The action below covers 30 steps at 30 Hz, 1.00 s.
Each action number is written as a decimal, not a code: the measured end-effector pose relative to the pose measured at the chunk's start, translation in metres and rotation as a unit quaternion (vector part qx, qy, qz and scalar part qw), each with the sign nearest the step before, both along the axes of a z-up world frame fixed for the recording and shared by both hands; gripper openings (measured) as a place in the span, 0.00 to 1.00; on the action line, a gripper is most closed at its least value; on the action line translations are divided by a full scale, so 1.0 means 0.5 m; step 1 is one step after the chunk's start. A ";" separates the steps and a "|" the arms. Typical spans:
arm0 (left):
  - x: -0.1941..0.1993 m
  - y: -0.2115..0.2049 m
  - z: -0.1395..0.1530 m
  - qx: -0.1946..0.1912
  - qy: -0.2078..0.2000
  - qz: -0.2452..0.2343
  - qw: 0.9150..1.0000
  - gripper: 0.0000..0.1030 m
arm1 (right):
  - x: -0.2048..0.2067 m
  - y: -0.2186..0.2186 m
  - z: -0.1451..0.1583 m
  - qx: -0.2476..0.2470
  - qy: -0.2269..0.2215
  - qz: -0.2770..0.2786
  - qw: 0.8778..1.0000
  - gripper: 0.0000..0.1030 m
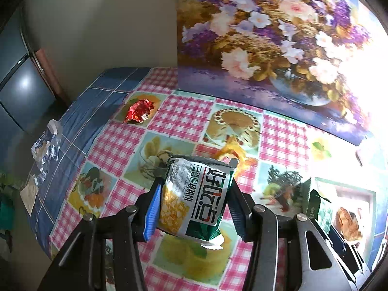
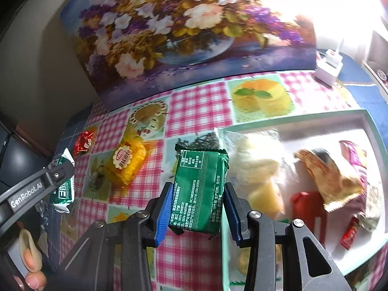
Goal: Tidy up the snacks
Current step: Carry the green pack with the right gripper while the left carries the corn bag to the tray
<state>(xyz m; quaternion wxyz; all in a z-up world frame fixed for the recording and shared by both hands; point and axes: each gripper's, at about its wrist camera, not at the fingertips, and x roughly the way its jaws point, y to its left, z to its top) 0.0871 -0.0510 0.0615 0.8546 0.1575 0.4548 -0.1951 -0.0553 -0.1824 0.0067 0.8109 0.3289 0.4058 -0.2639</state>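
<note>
My left gripper (image 1: pixel 195 189) is shut on a silver and green crisp packet (image 1: pixel 194 208) and holds it above the checked tablecloth. The right gripper (image 2: pixel 198 194) is shut on a dark green snack packet (image 2: pixel 200 169), which hangs just left of the mint-rimmed tray (image 2: pixel 291 118). The tray holds several snacks. On the cloth lie a yellow cake packet (image 2: pixel 128 162) and a small red packet (image 2: pixel 84 143), the latter also in the left wrist view as the red packet (image 1: pixel 139 111). The left gripper (image 2: pixel 58 177) shows at the left edge of the right wrist view.
A large flower painting (image 1: pixel 266 36) leans along the back of the table. A white box with a cable (image 2: pixel 329 65) stands at the back right. Torn wrappers (image 1: pixel 46 145) lie near the left table edge. A person's thumb (image 2: pixel 30 254) shows at the lower left.
</note>
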 end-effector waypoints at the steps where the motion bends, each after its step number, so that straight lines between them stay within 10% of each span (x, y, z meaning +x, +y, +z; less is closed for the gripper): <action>1: -0.011 -0.001 0.000 0.000 -0.001 -0.004 1.000 0.51 | -0.009 -0.001 0.002 0.001 -0.001 -0.003 1.000 0.42; 30: -0.280 -0.164 -0.036 -0.016 0.070 -0.194 0.978 0.51 | -0.352 -0.155 0.061 -0.020 -0.014 -0.209 0.978 0.42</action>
